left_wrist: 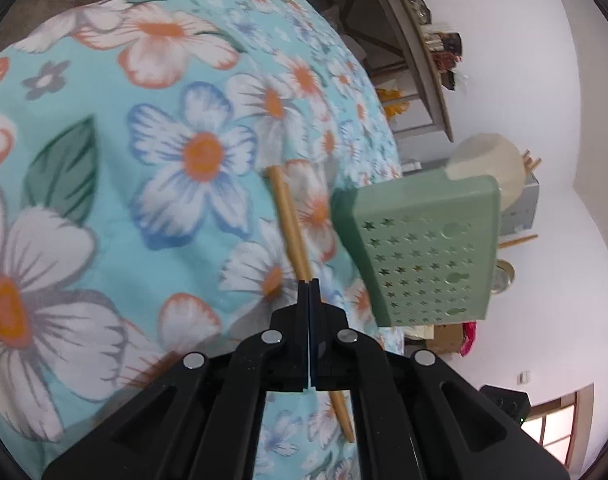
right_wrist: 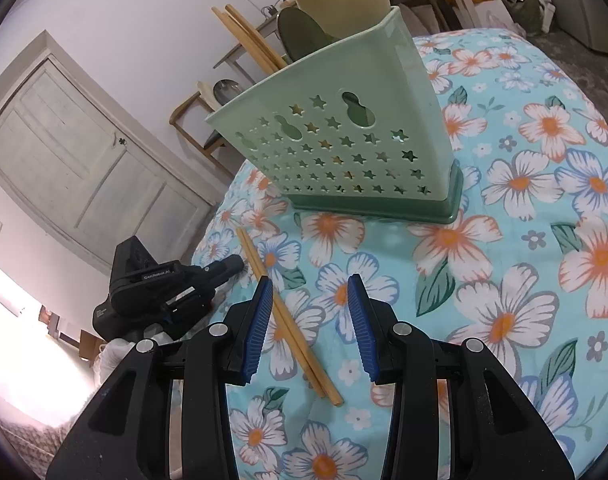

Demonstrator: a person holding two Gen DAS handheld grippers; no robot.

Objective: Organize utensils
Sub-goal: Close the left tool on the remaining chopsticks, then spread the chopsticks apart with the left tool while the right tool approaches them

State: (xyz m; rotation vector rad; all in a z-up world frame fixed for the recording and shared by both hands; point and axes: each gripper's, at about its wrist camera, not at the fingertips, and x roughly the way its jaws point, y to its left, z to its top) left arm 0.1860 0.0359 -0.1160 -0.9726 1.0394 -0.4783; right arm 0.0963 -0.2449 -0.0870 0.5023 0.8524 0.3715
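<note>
Chopsticks [left_wrist: 289, 216] pass under the left hand-held gripper [left_wrist: 308, 282], jaws closed together; whether they pinch them is hidden. Right hand-held gripper [right_wrist: 310, 292] stands part-open, empty, near the green holder [right_wrist: 344, 148].

"GenRobot.AI" on left tongs [right_wrist: 239, 266] body

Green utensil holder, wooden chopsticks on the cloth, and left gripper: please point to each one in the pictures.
Green utensil holder [right_wrist: 344, 148]: right wrist view, perforated front wall.
Wooden chopsticks [right_wrist: 291, 332]: right wrist view, middle of the shafts.
Left gripper [left_wrist: 308, 282]: left wrist view, closed fingertips.
</note>
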